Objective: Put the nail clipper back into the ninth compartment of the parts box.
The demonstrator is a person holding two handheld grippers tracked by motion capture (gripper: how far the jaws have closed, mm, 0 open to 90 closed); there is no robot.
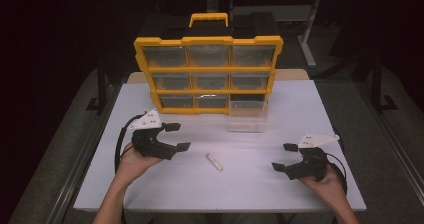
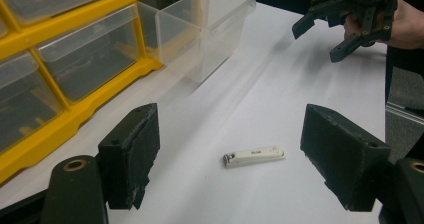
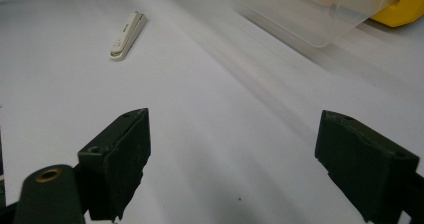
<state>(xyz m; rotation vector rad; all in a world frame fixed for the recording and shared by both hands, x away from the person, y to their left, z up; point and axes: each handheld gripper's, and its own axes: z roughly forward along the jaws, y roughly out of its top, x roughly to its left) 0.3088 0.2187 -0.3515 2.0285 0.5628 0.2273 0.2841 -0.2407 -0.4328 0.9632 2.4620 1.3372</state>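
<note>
A small white nail clipper (image 1: 214, 162) lies flat on the white table (image 1: 165, 189) between my two hands. In the left gripper view the nail clipper (image 2: 254, 155) rests on the table just beyond my wide jaws. My left gripper (image 1: 177, 137) is open to the clipper's left, nothing between its pads. To the clipper's right, my right gripper (image 1: 284, 157) stands open and empty, held by a hand; the right gripper (image 2: 330, 34) also appears far off in the left gripper view. The clipper (image 3: 127, 35) lies at the upper left of the right gripper view.
A yellow organiser (image 1: 208, 74) with several clear drawers stands upright at the back of the table. One clear drawer (image 1: 247, 114) is pulled out and sits on the table at its lower right. Dark floor surrounds the table.
</note>
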